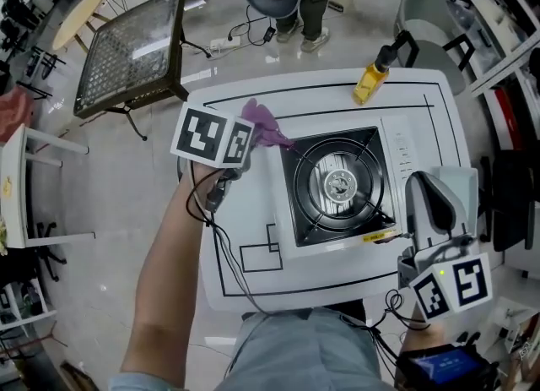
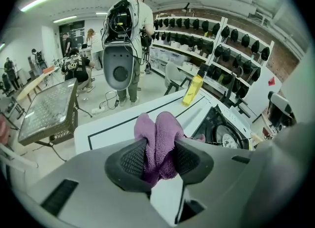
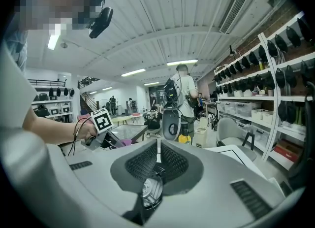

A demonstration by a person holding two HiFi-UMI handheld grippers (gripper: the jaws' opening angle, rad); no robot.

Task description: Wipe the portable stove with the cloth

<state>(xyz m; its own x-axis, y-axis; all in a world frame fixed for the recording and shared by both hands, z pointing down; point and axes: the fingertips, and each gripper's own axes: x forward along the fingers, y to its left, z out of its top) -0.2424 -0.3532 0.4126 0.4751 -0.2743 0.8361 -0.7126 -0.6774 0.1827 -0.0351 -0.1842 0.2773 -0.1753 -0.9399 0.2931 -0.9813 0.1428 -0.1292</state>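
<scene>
Head view: we are clamping the cloth (image 1: 268,127) in the left gripper (image 2: 157,159), with the right gripper (image 3: 157,159) closed and empty; next, pressing it onto the portable stove (image 1: 371,151).

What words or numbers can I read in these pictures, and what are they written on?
No text here can be read.
Yellow sticker on the portable stove front edge: too small to read.
Marks on the stove's side panel: too small to read.
Marker cubes: only black-and-white squares, no words.
Yellow bottle: no readable label.
</scene>
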